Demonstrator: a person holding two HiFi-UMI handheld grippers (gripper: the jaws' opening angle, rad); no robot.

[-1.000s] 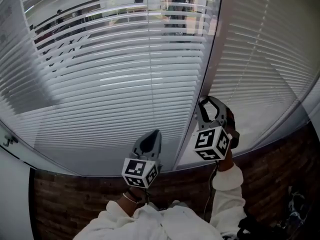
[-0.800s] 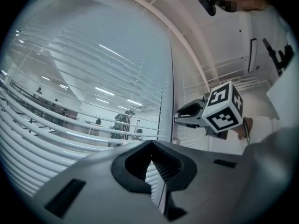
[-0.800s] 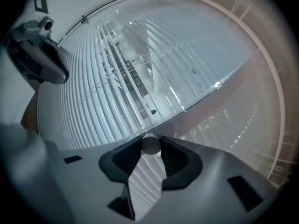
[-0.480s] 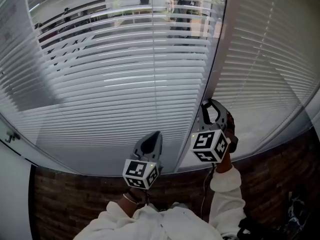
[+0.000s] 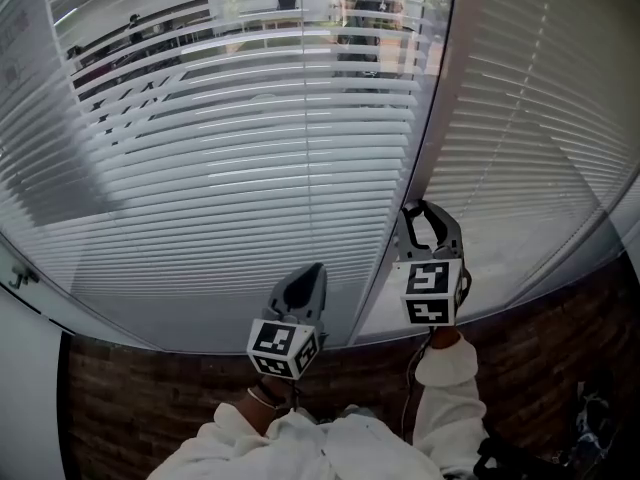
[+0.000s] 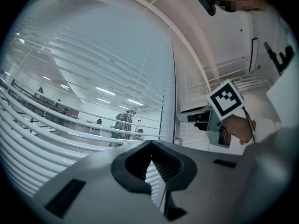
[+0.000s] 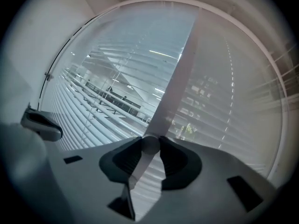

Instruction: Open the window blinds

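Observation:
Two white slatted blinds hang behind glass. The left blind (image 5: pixel 240 158) has its slats tilted so that a room shows through; the right blind (image 5: pixel 540 118) looks more closed. A pale post (image 5: pixel 437 88) stands between them. At the foot of that post my right gripper (image 5: pixel 408 208) points at the window. Its jaws have just been closing and are shut on a small round knob (image 7: pixel 150 144), which sits between the pads. My left gripper (image 5: pixel 315 268) hangs beside it, to its left. Its tips meet with nothing between them (image 6: pixel 150 147).
A curved window frame (image 5: pixel 200 343) runs under the blinds, with a brick-patterned surface (image 5: pixel 150 398) below it. A white wall (image 5: pixel 20 388) is at the far left. A figure (image 5: pixel 370 18) shows through the slats at the top.
The right gripper has rolled about its own axis, so its marker cube now sits square. Its place has hardly changed. The left gripper has kept still.

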